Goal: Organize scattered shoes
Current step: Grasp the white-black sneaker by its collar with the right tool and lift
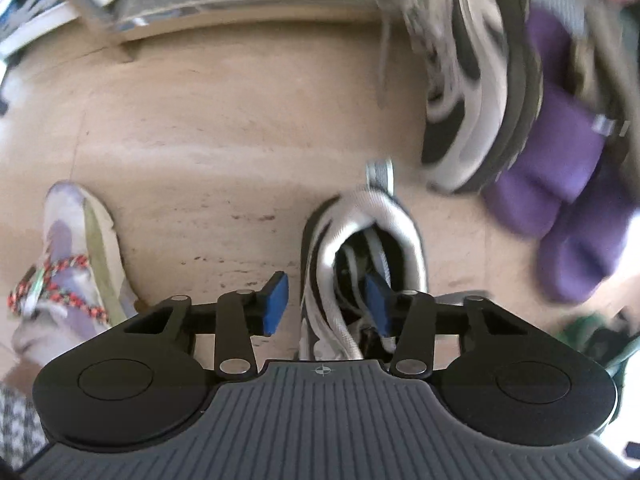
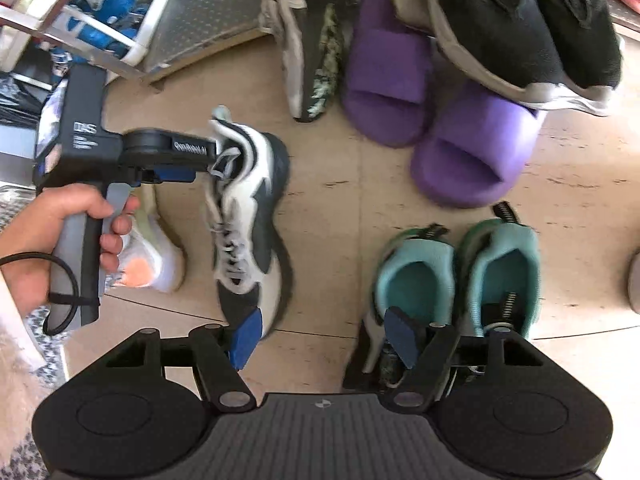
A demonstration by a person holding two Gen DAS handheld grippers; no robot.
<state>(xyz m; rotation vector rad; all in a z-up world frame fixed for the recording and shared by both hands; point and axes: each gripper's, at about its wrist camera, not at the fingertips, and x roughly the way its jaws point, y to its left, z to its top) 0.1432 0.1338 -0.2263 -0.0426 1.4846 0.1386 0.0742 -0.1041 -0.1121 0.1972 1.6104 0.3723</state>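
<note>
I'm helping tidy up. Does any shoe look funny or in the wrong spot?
Yes. The black sneakers are piled on top of the purple slides instead of on the floor, and the camouflage-soled shoe beside them lies tipped on its side, sole showing.

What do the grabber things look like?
Each gripper is black with two blue pads on jointed metal-pinned links and a ribbed grey base. In the right wrist view the left gripper shows a grey handle, white lettering and a black cable looping below.
</note>
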